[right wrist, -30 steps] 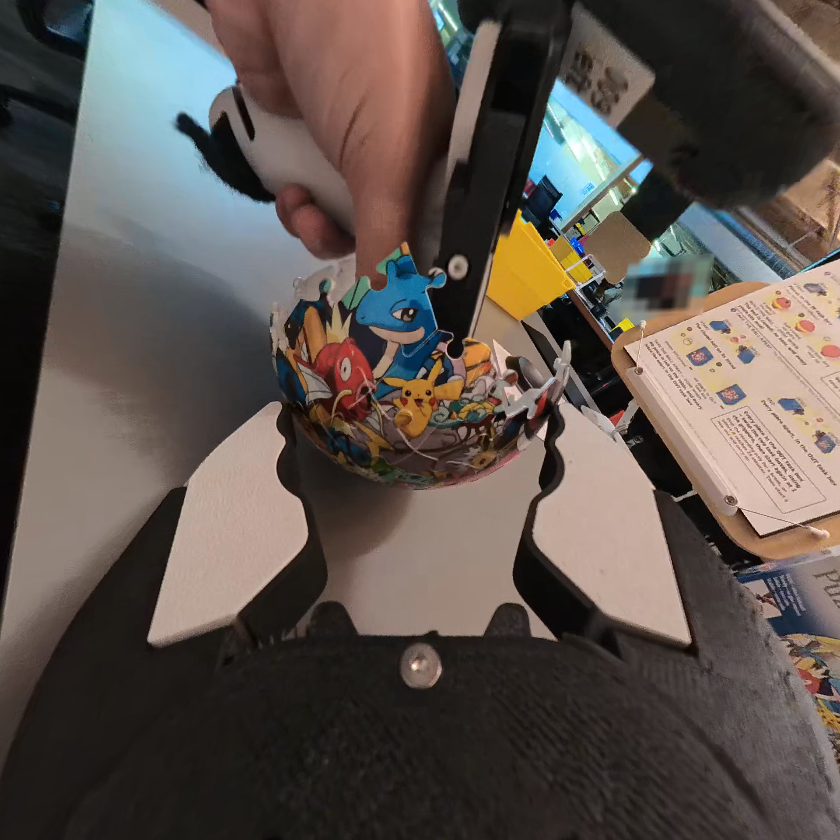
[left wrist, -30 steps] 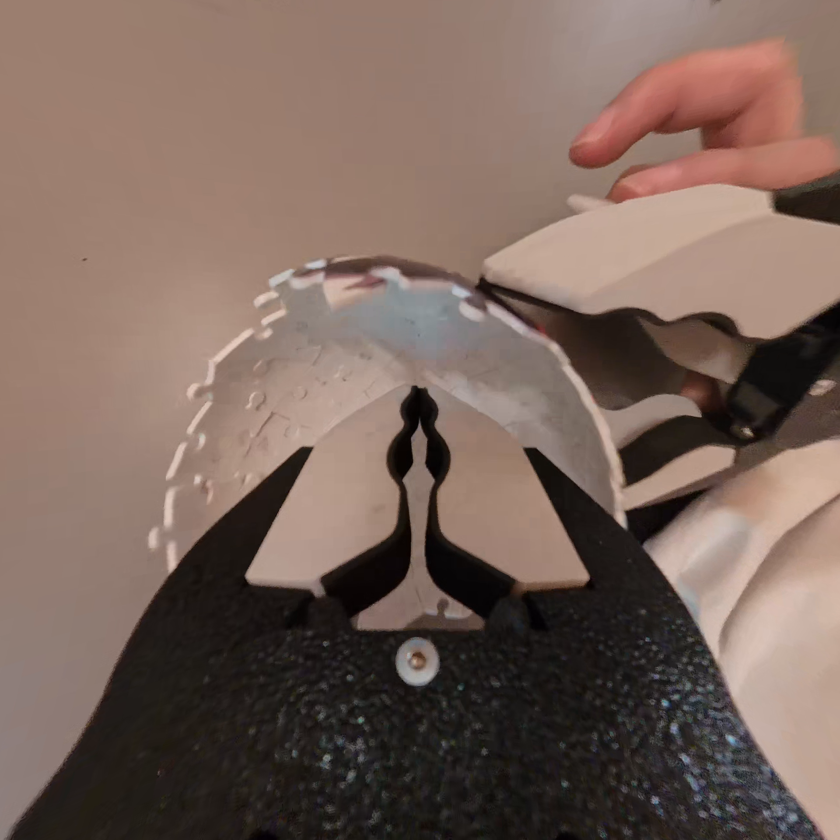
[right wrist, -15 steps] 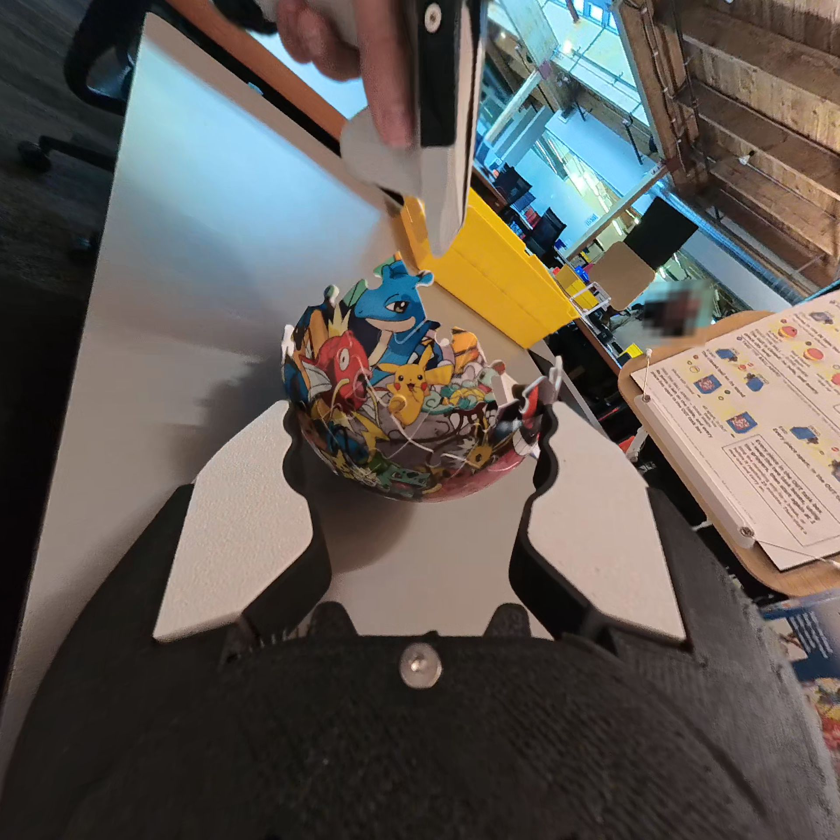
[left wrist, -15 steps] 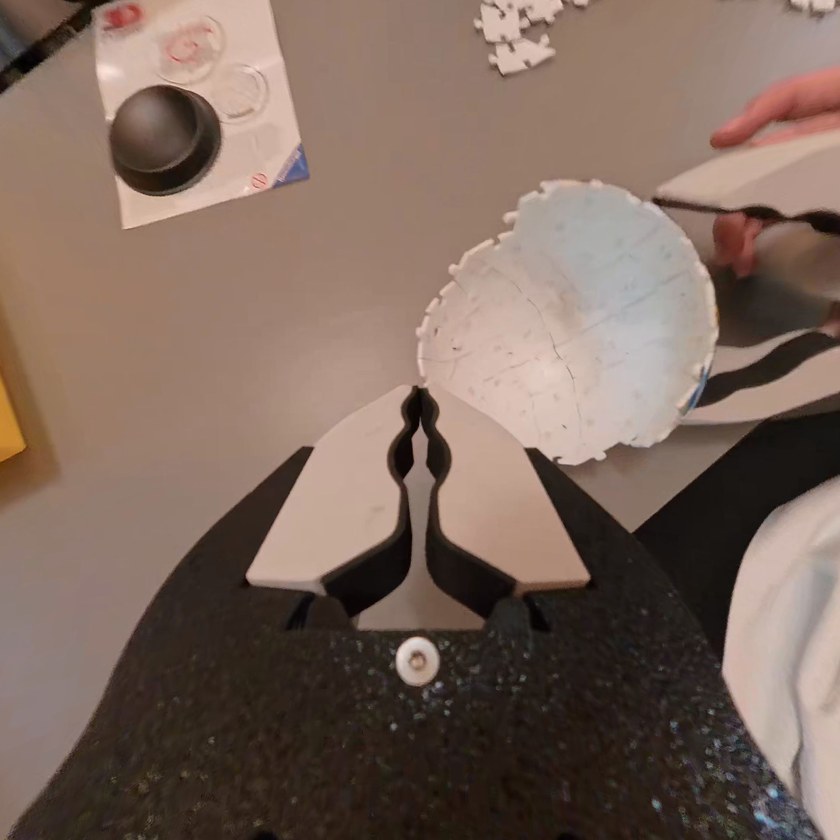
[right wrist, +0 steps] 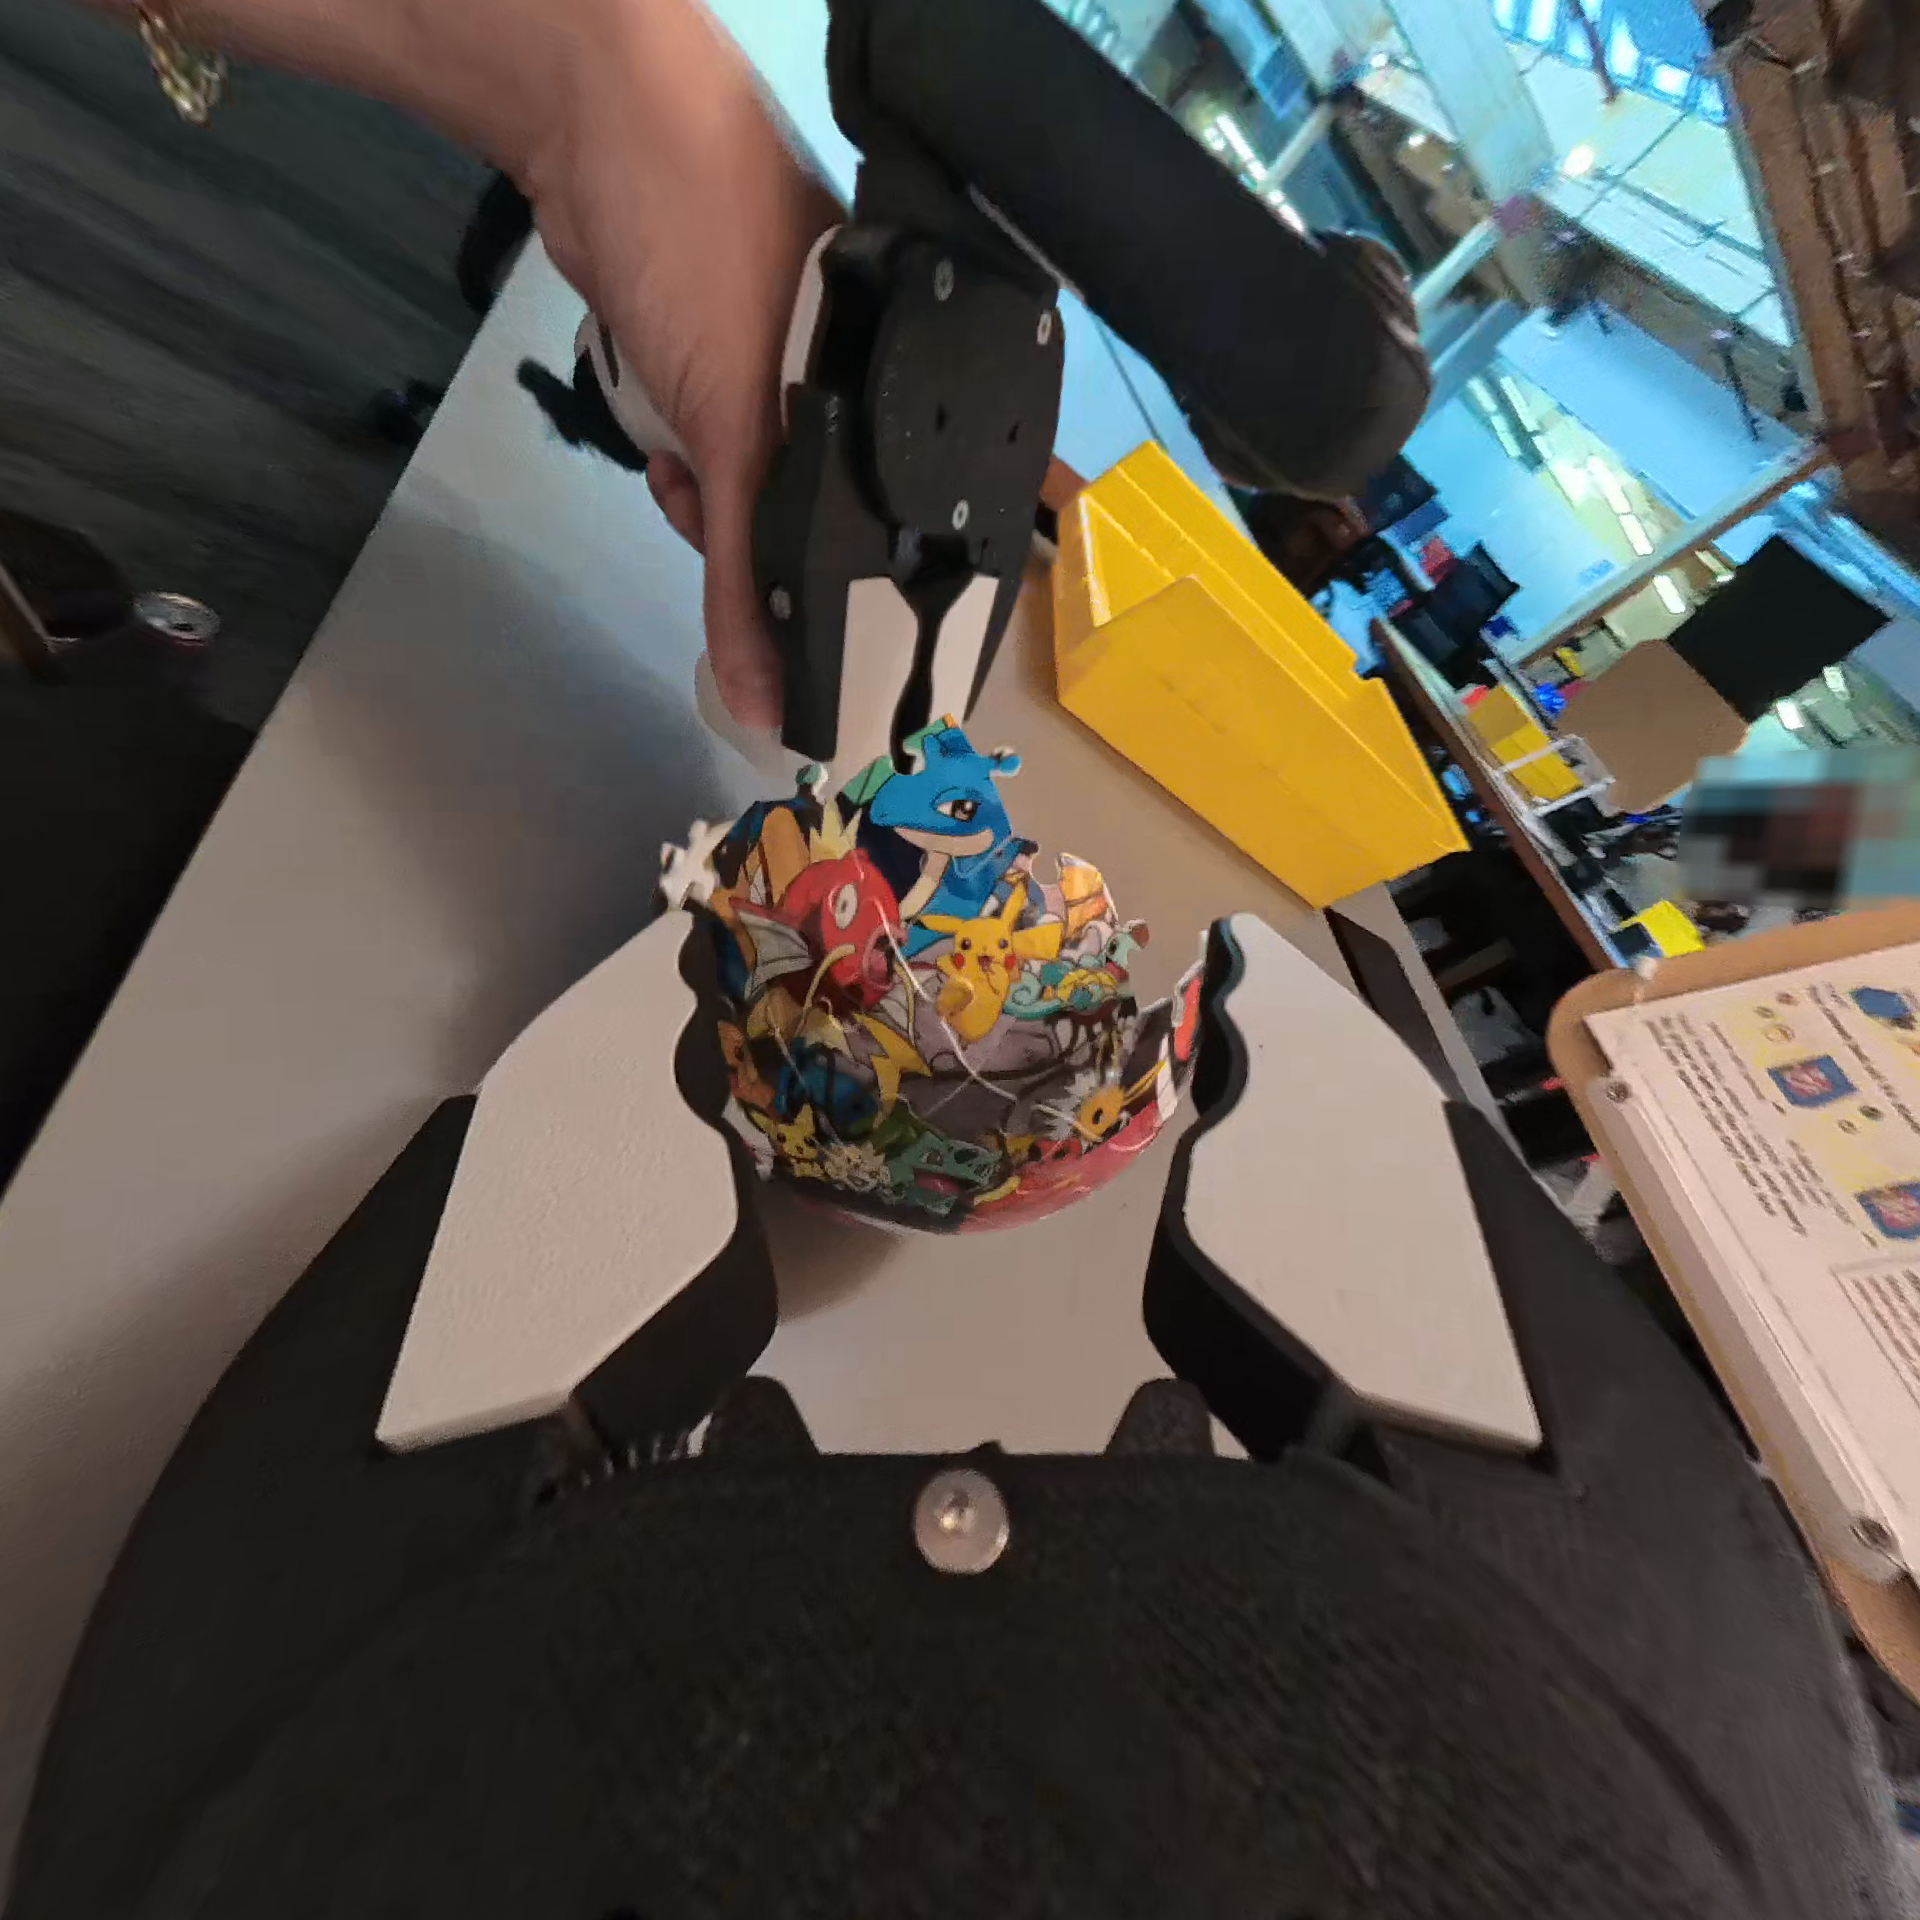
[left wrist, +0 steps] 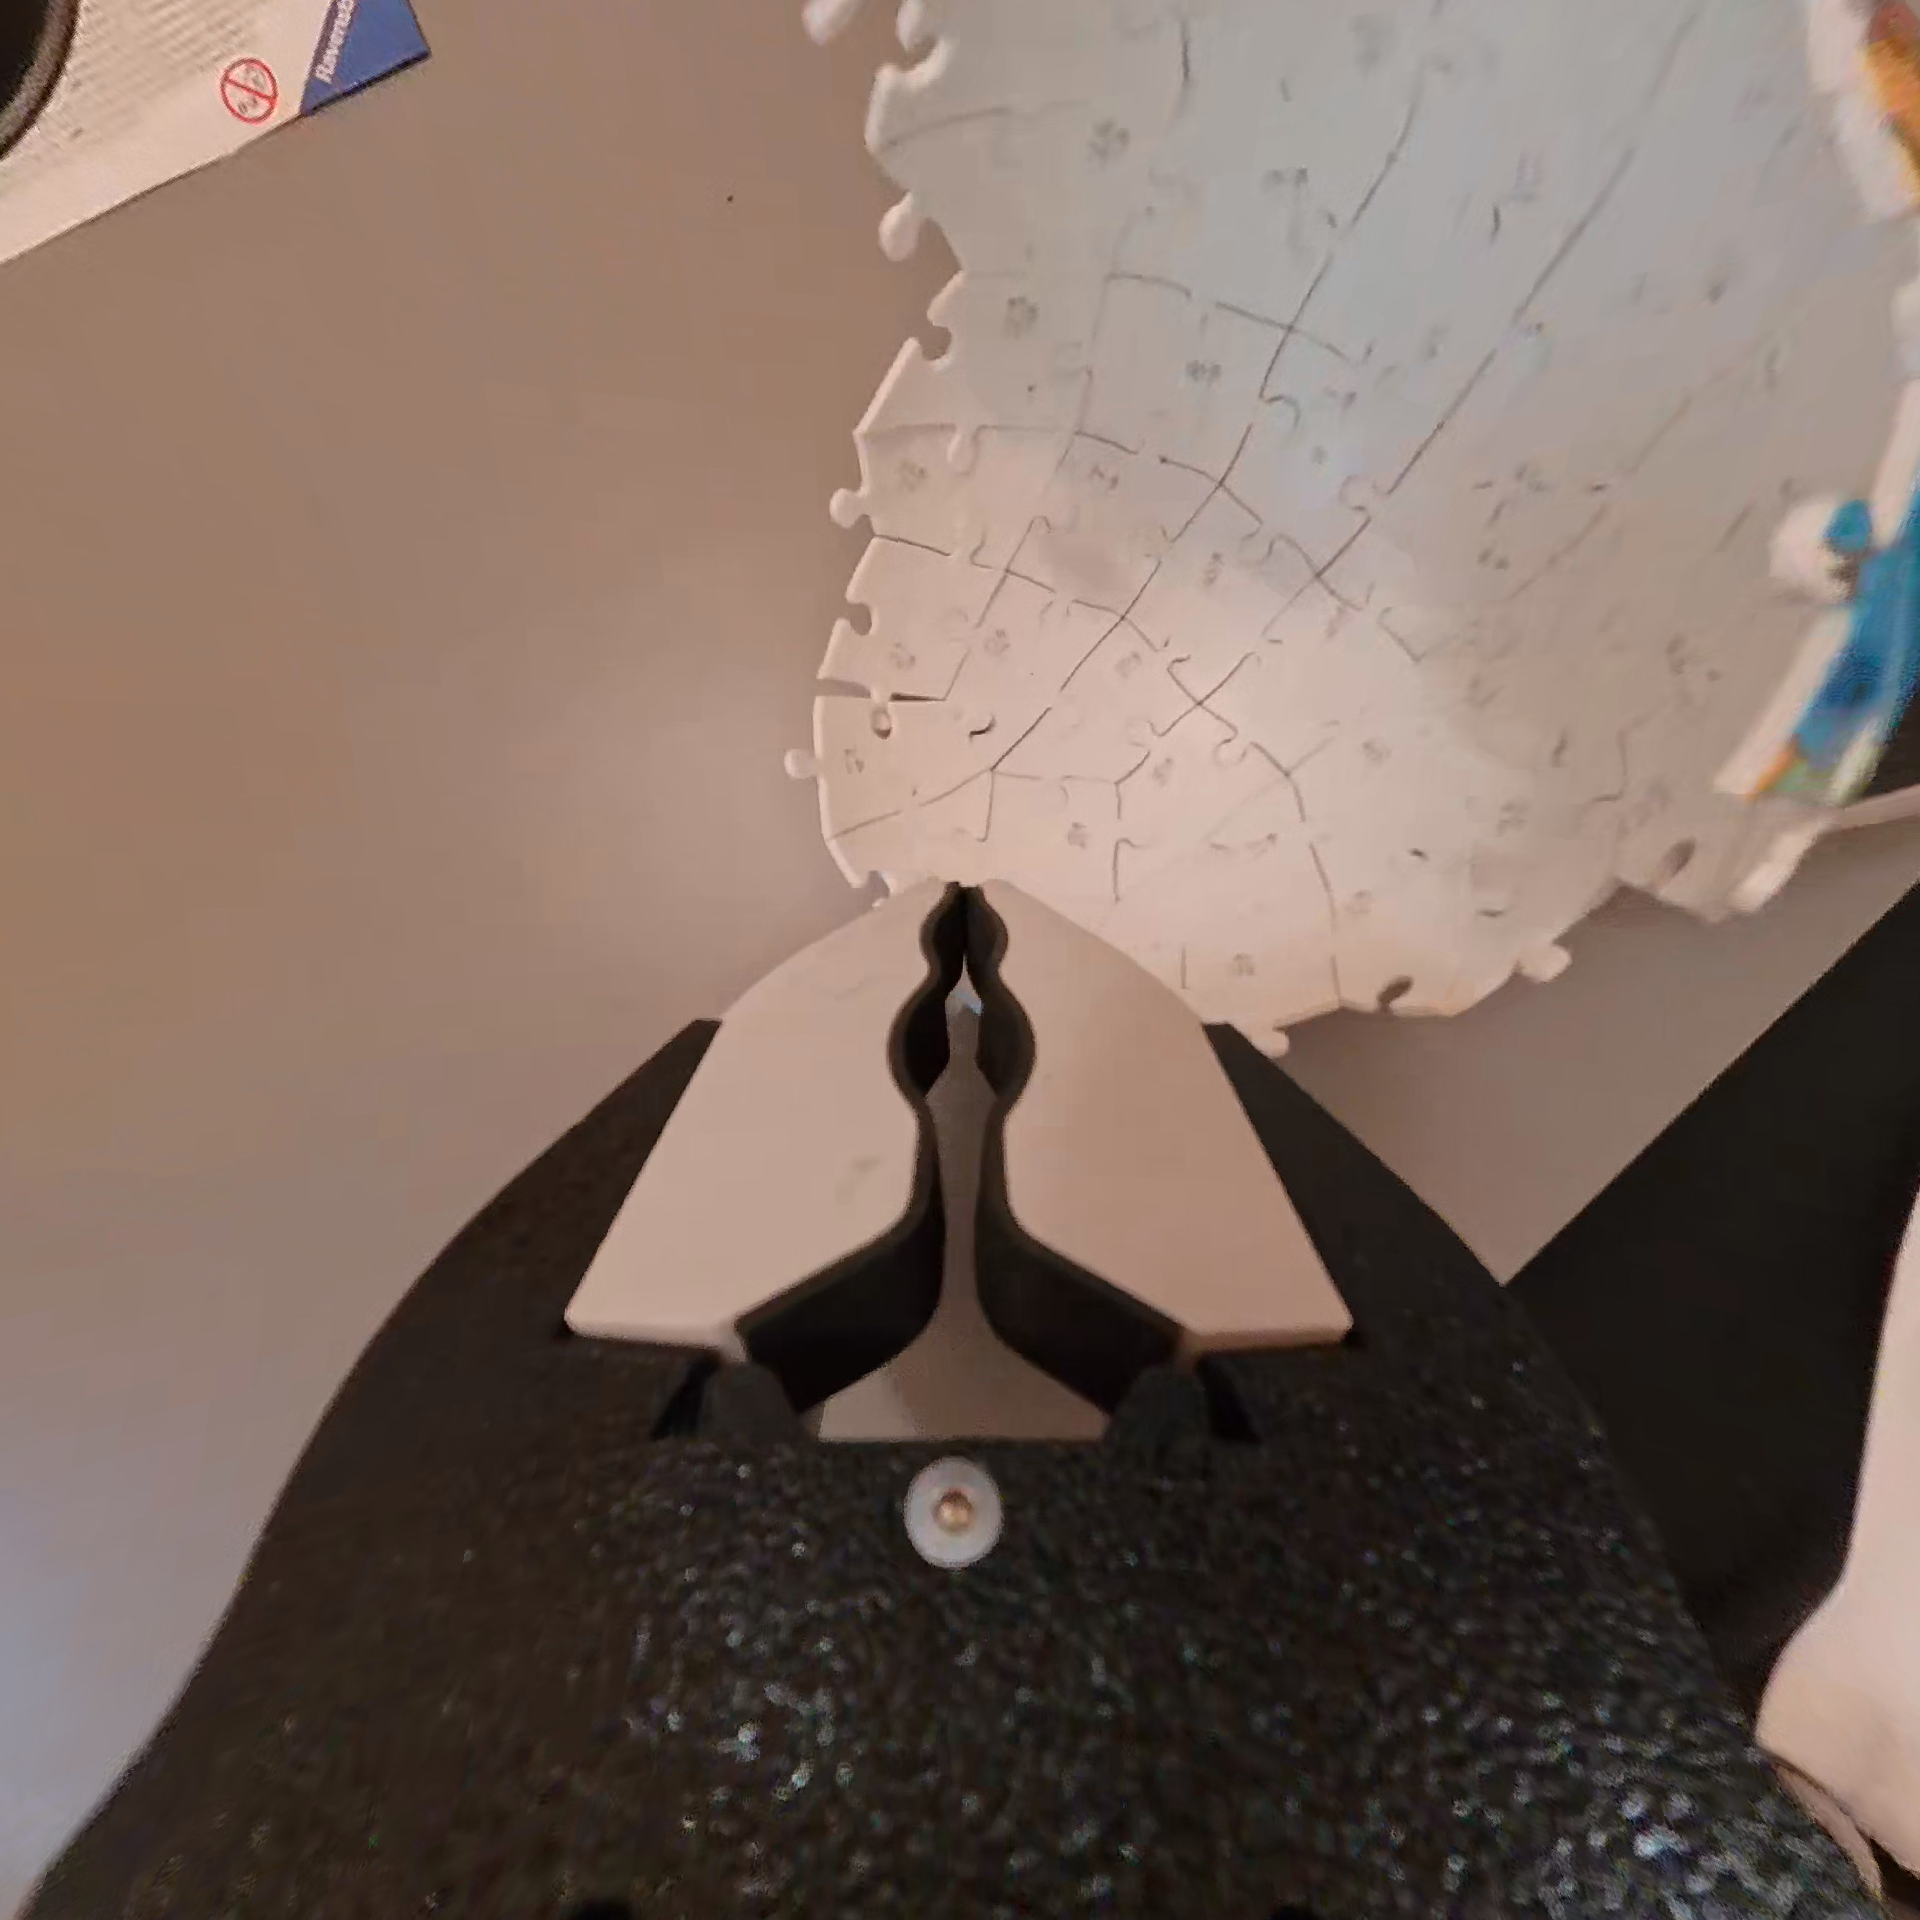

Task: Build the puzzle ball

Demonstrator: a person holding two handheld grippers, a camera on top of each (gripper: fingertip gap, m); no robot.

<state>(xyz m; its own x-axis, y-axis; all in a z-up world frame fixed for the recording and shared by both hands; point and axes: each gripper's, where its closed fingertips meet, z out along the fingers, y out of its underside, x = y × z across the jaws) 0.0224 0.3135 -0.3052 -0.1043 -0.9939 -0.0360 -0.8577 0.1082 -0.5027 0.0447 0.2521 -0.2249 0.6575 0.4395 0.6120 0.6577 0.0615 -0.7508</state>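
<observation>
The puzzle ball point(right wrist: 935, 1039) is a half-built bowl of joined pieces with colourful cartoon creatures on the outside. Its white inside point(left wrist: 1351, 520) fills the upper right of the left wrist view. My right gripper point(right wrist: 956, 935) has a finger on each side of the bowl, touching it, and holds it just above the grey table point(right wrist: 416, 831). My left gripper point(left wrist: 961, 920) is shut, with its tips against the bowl's jagged rim. In the right wrist view the left gripper point(right wrist: 914, 717) comes down from above onto the blue piece at the rim's top.
A yellow bin point(right wrist: 1226, 707) stands on the table behind the bowl. A clipboard with a printed sheet point(right wrist: 1766, 1143) lies at the right. A white leaflet point(left wrist: 156, 104) lies at the far left. A person's hand point(right wrist: 675, 260) holds the left gripper. Across from one pair of fingers to the other is roughly 11 cm.
The left gripper, shut throughout, lifted away from the bowl and has come back down onto its rim. The right gripper's fingers have closed in onto the bowl's sides.
</observation>
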